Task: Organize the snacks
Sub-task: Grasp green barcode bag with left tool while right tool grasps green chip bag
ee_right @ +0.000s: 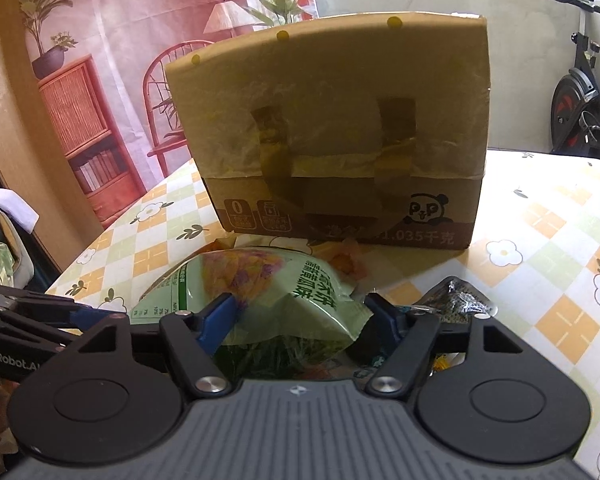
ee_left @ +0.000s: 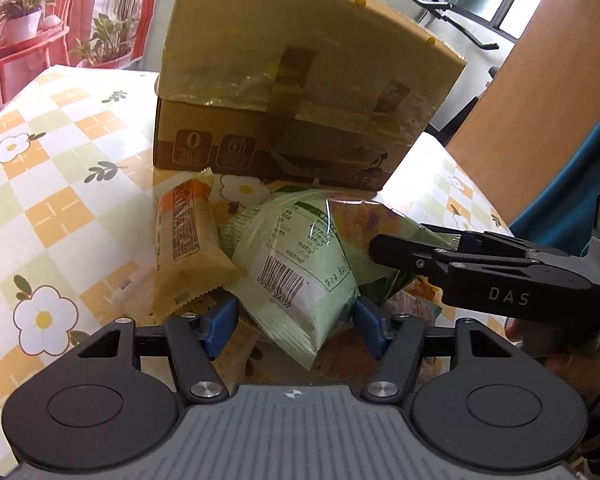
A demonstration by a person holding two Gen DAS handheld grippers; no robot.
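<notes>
left gripper (ee_left: 296,320): jaws astride green snack bag (ee_left: 296,264), pads not pressing | right gripper (ee_right: 300,320): likewise | bag: table (ee_left: 60,208) middle, before cardboard box (ee_left: 300,92) | risk: you tug opposite ways, film tears

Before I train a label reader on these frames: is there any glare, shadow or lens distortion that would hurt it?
Left wrist view: glare streaks the green snack bag, though its barcode stays readable; the cardboard box bows from fisheye. Right wrist view: the box front is backlit and dim, its taped lid shines, and the tablecloth beside it is blown out by sun.
</notes>
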